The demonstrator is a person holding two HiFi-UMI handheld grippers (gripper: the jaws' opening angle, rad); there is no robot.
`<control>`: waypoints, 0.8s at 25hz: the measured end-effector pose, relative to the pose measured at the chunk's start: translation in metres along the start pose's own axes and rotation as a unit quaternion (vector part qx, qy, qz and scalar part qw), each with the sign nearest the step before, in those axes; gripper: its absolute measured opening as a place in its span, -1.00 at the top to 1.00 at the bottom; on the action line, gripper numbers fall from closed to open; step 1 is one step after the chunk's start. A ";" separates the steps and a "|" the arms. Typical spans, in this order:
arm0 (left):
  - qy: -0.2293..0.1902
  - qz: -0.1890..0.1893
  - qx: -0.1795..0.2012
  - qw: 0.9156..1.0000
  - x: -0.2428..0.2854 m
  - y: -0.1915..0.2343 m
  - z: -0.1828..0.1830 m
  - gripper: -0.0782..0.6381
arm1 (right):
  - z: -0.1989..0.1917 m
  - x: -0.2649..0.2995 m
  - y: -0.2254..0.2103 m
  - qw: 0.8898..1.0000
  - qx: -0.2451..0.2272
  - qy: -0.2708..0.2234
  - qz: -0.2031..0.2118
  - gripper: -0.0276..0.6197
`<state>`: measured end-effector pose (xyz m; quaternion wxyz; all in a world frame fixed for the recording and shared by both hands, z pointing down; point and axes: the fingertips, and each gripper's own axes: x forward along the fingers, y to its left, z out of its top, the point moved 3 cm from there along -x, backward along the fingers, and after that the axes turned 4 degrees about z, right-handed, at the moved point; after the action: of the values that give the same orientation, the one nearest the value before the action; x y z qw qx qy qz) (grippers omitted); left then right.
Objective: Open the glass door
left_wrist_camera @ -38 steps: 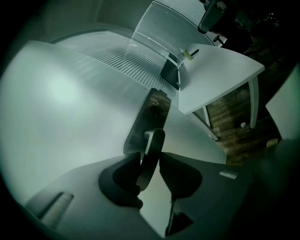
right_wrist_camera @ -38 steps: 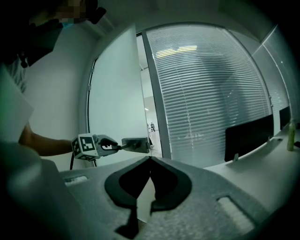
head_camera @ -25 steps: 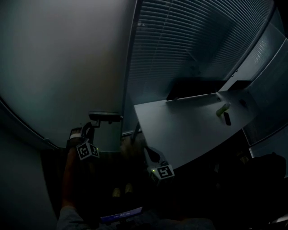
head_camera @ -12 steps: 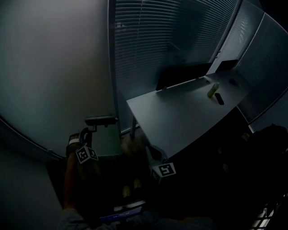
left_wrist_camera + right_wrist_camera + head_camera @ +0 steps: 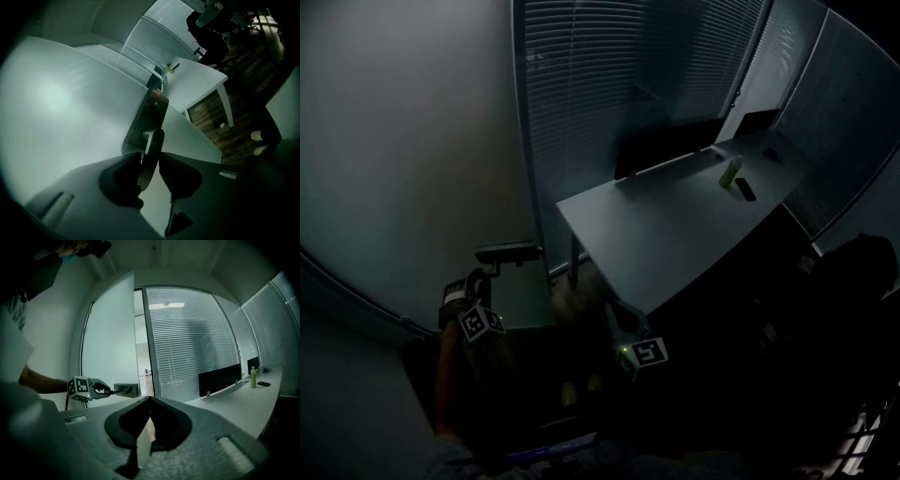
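Observation:
The frosted glass door [image 5: 412,169] stands ajar, and a lit gap [image 5: 140,348] shows between its edge and the blinds. Its dark lever handle [image 5: 508,251] sits near the door's edge. My left gripper [image 5: 478,281] is shut on that handle. In the left gripper view the lever [image 5: 153,140] runs between the two jaws of the left gripper [image 5: 150,161]. The right gripper view shows the left gripper [image 5: 101,390] on the handle [image 5: 126,390] from the side. My right gripper [image 5: 614,323] hangs low by the desk corner, shut with nothing in it [image 5: 150,400].
A white desk [image 5: 675,234] stands right of the door, with a dark screen [image 5: 666,145], a small bottle [image 5: 730,172] and a flat dark object [image 5: 746,189] on it. Slatted blinds [image 5: 609,75] cover the glass wall behind. The wood floor [image 5: 220,112] below is dark.
In the head view the door's edge and handle have shifted left against the blinds, and the desk shows more fully. The left gripper has stayed on the handle; the right has drifted slightly.

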<state>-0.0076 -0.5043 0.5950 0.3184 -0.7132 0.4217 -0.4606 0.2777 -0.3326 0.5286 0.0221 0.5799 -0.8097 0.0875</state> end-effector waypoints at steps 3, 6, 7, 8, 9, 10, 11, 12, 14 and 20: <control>0.000 0.003 0.004 1.000 -0.007 -0.002 0.003 0.43 | -0.005 -0.008 0.005 1.000 0.001 -0.001 0.000 0.91; 0.001 0.005 0.010 1.000 -0.015 -0.004 0.001 0.43 | -0.010 -0.013 0.013 1.000 0.002 0.000 0.006 0.91; 0.002 0.006 0.011 1.000 -0.019 -0.003 0.001 0.43 | -0.010 -0.016 0.015 1.000 0.002 0.001 0.008 0.91; 0.003 0.008 0.012 1.000 -0.024 -0.002 0.001 0.43 | -0.008 -0.020 0.018 1.000 0.003 0.002 0.010 0.91; 0.004 0.010 0.013 1.000 -0.029 -0.001 0.002 0.43 | -0.007 -0.024 0.020 1.000 0.004 0.003 0.012 0.91; 0.005 0.011 0.012 1.000 -0.034 0.000 0.002 0.43 | -0.006 -0.029 0.022 1.000 0.005 0.003 0.013 0.91; 0.004 0.011 0.010 1.000 -0.039 -0.001 0.003 0.43 | -0.007 -0.032 0.023 1.000 0.005 0.004 0.013 0.91; 0.003 0.011 0.010 1.000 -0.043 -0.002 0.003 0.43 | -0.008 -0.035 0.024 1.000 0.005 0.003 0.014 0.91; 0.003 0.011 0.011 1.000 -0.049 -0.004 0.003 0.43 | -0.009 -0.040 0.026 1.000 0.004 0.002 0.014 0.91; 0.006 0.010 0.015 1.000 -0.061 -0.020 -0.004 0.43 | -0.024 -0.050 0.037 1.000 0.007 0.000 0.018 0.91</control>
<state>-0.0187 -0.4414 0.5904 0.3311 -0.7012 0.4239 -0.4679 0.2577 -0.2706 0.5415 0.0162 0.5654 -0.8193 0.0939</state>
